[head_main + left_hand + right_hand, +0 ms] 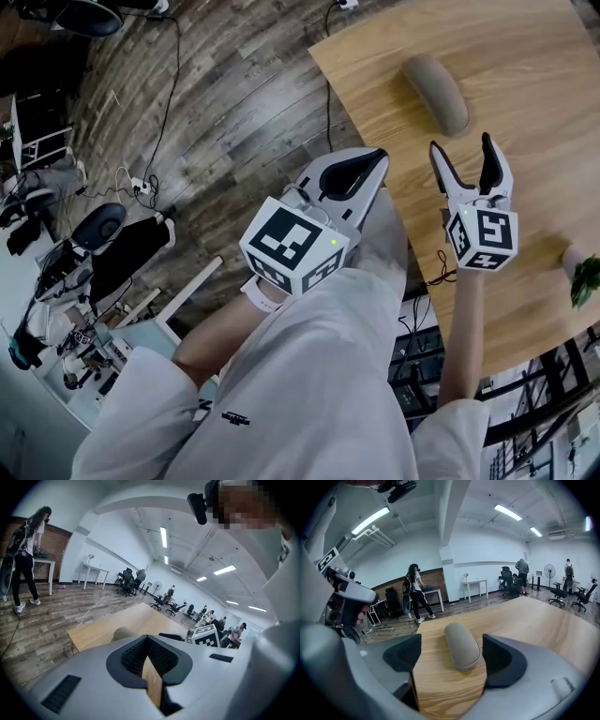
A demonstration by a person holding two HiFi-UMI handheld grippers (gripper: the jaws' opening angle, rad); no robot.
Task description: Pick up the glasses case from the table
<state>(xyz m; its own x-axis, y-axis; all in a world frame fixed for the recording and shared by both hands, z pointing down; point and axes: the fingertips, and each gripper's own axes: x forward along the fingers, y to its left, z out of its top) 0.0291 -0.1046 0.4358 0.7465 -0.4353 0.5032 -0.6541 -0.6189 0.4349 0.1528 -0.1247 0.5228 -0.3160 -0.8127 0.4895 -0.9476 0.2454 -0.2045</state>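
Observation:
The glasses case (437, 92) is a taupe oblong pouch lying on the wooden table (534, 141), near its left edge. My right gripper (461, 148) hovers just short of the case, open wide and empty. In the right gripper view the case (461, 645) lies ahead on the wood, lined up with the gap between the black pads (505, 660), which do not touch it. My left gripper (378, 156) is shut and empty, off the table's left edge over the floor. From the left gripper view the case (123, 633) shows beyond the closed tips.
A green leafy thing (586, 279) sits at the table's right edge. Left of the table is wooden floor (216, 112) with cables and office chairs. A person (415, 592) stands far behind the table near a brick wall.

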